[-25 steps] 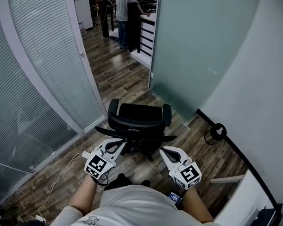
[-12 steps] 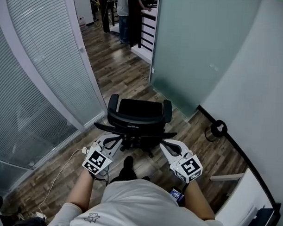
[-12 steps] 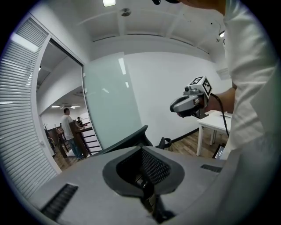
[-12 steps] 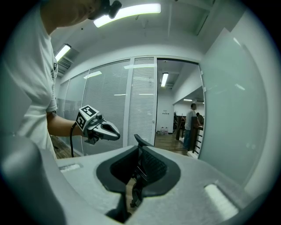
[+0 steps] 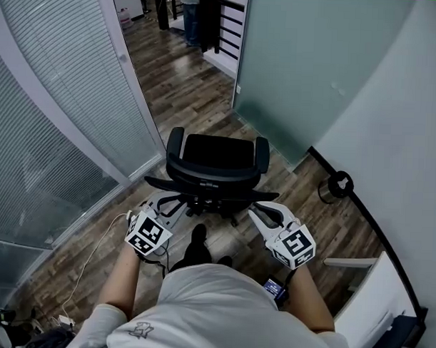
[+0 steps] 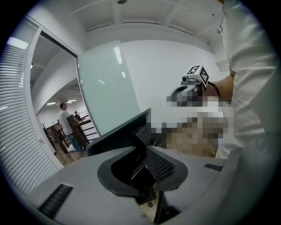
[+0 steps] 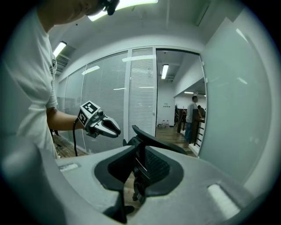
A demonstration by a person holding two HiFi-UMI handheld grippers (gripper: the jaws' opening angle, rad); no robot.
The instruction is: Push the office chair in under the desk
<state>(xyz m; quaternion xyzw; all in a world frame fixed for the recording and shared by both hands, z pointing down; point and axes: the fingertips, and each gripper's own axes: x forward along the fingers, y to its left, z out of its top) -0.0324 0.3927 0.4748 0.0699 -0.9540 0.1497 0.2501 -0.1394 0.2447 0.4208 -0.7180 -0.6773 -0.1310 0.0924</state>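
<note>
Blinds wall: glass partition w/ slatted blinds (image 5: 55, 128), far left, running away from me.
Cord: white cable (image 5: 93, 265) lies on the wood floor (image 5: 185, 104) near the blinds, left of my left arm.
Left gripper (image 5: 177, 206): jaws well apart, nothing clamped. In the left gripper view the thin top edge of the backrest (image 6: 127, 136) stands in the gap. Can't tell if a pad touches it. It sits at the backrest's left end, marker cube towards me.
Office chair (image 5: 215, 162): black, on the floor straight ahead of me, approx. mid-room btwn the blinds wall and the frosted panel. Seat faces away from me and the backrest is nearest me. Armrests are up on both sides, base partly hidden under the seat.
My foot: dark shoe (image 5: 198, 237) on the floor just behind the chair, btwn my two grippers.
Right gripper (image 5: 258, 211): jaws also spread, holding nothing. In the right gripper view the backrest's edge runs btwn them; contact unclear. It sits at the backrest's right end, level w/ the left one.
Frosted panel: pale green glass (image 5: 307, 73) right of the chair, beside a doorway w/ a person (image 5: 191, 12) standing far off.
Round thing: small dark object (image 5: 339, 185) on the floor at the white wall's foot, right of the chair.
White top (image 5: 370, 310): flat white surface at lower right, well apart from the chair; can't tell if it's the desk.
</note>
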